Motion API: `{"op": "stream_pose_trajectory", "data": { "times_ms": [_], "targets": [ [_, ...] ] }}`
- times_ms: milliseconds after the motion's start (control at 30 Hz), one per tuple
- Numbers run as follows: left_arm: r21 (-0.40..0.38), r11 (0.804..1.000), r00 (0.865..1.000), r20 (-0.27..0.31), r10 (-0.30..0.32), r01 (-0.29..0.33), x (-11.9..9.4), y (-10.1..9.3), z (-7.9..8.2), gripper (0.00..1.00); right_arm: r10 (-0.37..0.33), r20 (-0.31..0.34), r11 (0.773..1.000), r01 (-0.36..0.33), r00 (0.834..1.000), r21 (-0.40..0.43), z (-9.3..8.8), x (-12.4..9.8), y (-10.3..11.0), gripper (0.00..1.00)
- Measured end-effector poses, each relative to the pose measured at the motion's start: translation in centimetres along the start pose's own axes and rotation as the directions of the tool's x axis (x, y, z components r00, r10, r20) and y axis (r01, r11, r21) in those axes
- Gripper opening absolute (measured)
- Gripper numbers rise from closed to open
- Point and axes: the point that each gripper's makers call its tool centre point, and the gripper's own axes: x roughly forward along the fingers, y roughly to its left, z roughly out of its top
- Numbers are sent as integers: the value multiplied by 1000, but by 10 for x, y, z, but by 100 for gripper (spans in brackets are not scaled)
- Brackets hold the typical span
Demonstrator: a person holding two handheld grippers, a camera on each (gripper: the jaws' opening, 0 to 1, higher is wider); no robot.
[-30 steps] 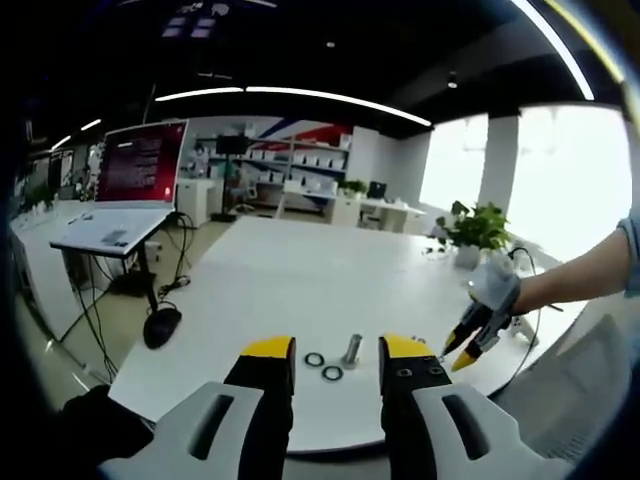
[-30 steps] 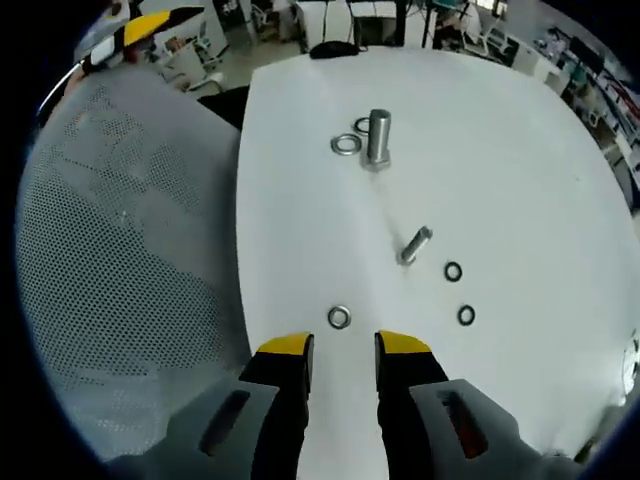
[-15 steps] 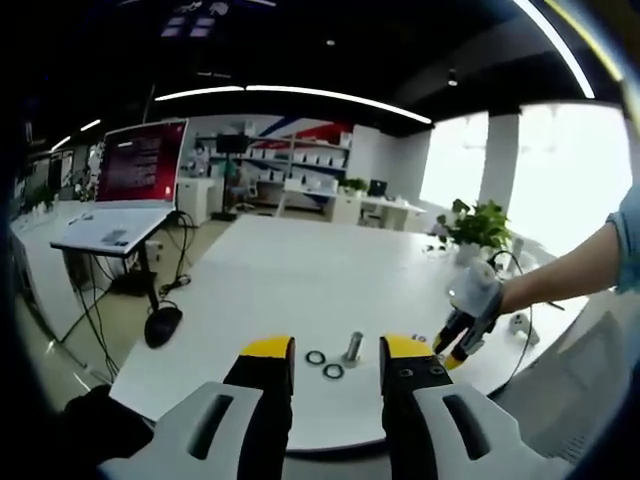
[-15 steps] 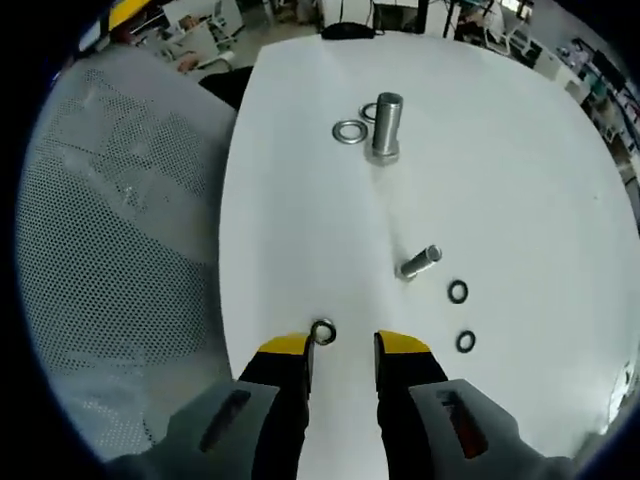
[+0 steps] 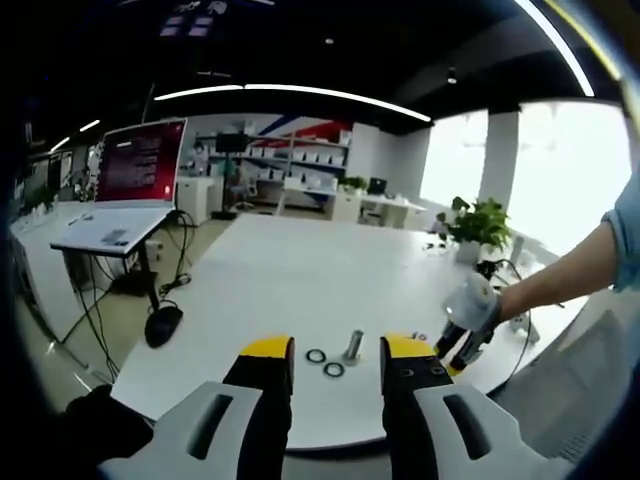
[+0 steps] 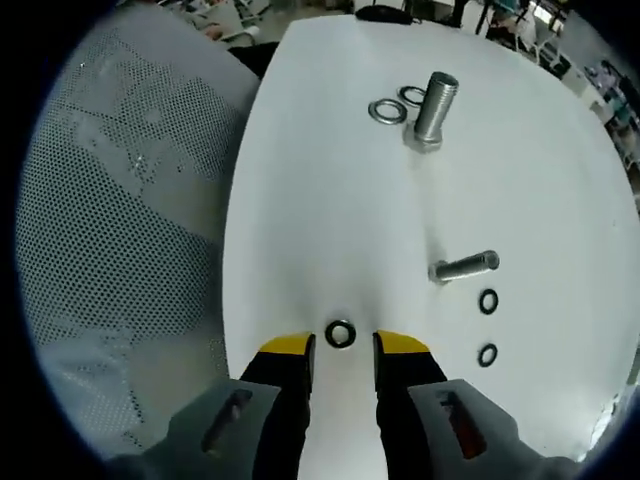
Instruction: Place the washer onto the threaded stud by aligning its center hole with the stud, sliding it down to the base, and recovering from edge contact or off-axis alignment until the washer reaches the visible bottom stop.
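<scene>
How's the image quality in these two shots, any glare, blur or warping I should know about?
Left gripper view: the windows are blown out white, and fisheye bends the ceiling light strip. Right gripper view: even light, soft shadows; the washer between the right gripper tips is sharp, and the table edge curves.

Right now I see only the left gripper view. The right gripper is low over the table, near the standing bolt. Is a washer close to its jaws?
Observer: Yes. In the right gripper view a washer lies flat on the table, just ahead of the right gripper. The jaws are open and it is not gripped.
Operator: Does anything lie between that washer and the standing bolt?
Observer: A second bolt lies on its side, off to one side of that line, with two small dark rings next to it.
</scene>
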Motion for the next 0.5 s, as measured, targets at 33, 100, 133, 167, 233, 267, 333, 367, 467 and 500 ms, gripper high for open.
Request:
{"op": "stream_pose_trajectory", "data": {
  "times_ms": [33, 100, 133, 167, 233, 267, 333, 367, 467, 500],
  "targets": [
    [0, 1000, 1000, 0, 0, 0, 0, 0, 0, 32, -10, 1, 1000, 10, 1000, -17, 1, 0, -1, 25],
    [0, 1000, 1000, -1, 1, -1, 0, 0, 0, 32, -17, -11, 999, 17, 1000, -37, 0, 0, -1, 24],
    [0, 1000, 1000, -1, 1, -1, 0, 0, 0, 32, -25, -16, 998, 24, 1000, -55, 0, 0, -1, 24],
    [0, 1000, 1000, -2, 1, -1, 0, 0, 0, 32, -51, -25, 994, 49, 998, -98, 0, 0, -4, 23],
    [1, 1000, 1000, -3, 2, -2, 0, 0, 0, 32, -34, -22, 996, 32, 999, -87, 0, 2, 0, 20],
    [1, 1000, 1000, -3, 2, -2, 0, 0, -1, 32, -35, -21, 995, 33, 999, -92, 1, 2, -1, 19],
    [0, 1000, 1000, -3, 2, -2, 0, 0, -1, 32, -37, -17, 995, 35, 999, -96, 1, 2, -2, 16],
    [0, 1000, 1000, -3, 3, -3, 0, 1, -1, 32, -38, -15, 995, 36, 999, -93, 1, 2, -2, 15],
    [0, 1000, 1000, -2, 4, -4, 0, 1, -1, 32, -36, -9, 996, 35, 999, -79, 1, 2, -3, 15],
    [0, 1000, 1000, -2, 4, -4, 0, 1, 0, 32, -38, -5, 996, 37, 999, -77, 1, 2, -3, 15]
  ]
}}
